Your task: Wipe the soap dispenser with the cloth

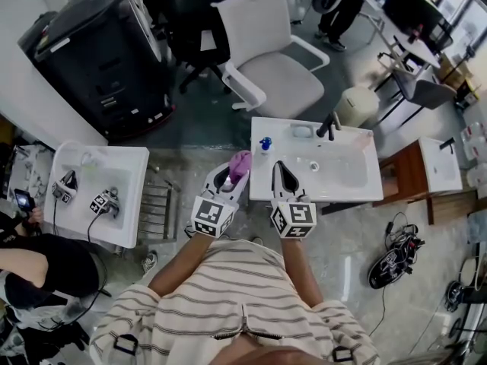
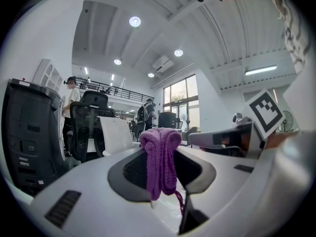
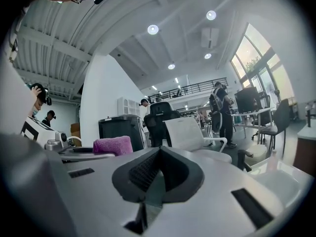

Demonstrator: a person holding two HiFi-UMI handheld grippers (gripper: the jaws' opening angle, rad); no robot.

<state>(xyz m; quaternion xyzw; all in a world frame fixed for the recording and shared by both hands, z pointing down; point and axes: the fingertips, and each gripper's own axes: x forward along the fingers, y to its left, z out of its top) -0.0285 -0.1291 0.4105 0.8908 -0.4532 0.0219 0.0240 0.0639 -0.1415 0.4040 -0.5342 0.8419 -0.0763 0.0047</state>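
Note:
A small soap dispenser [image 1: 265,144] with a blue top stands at the back left of the white sink counter [image 1: 358,190]. My left gripper [image 1: 232,175] is shut on a folded purple cloth [image 1: 240,163], held just left of the counter's front corner and short of the dispenser. In the left gripper view the cloth [image 2: 160,157] hangs pinched between the two jaws of the left gripper [image 2: 160,135]. My right gripper [image 1: 282,167] hovers over the counter's front left part, beside the left one. In its own view the right gripper [image 3: 159,153] is shut with nothing in it, and the cloth [image 3: 112,145] shows at the left.
A black faucet [image 1: 329,126] and the basin [image 1: 335,166] lie to the right on the counter. A white office chair [image 1: 270,59] stands behind it, a black cabinet [image 1: 99,59] at far left. A second white counter [image 1: 129,196] at the left carries two spare grippers. A wooden stand [image 1: 403,177] is right.

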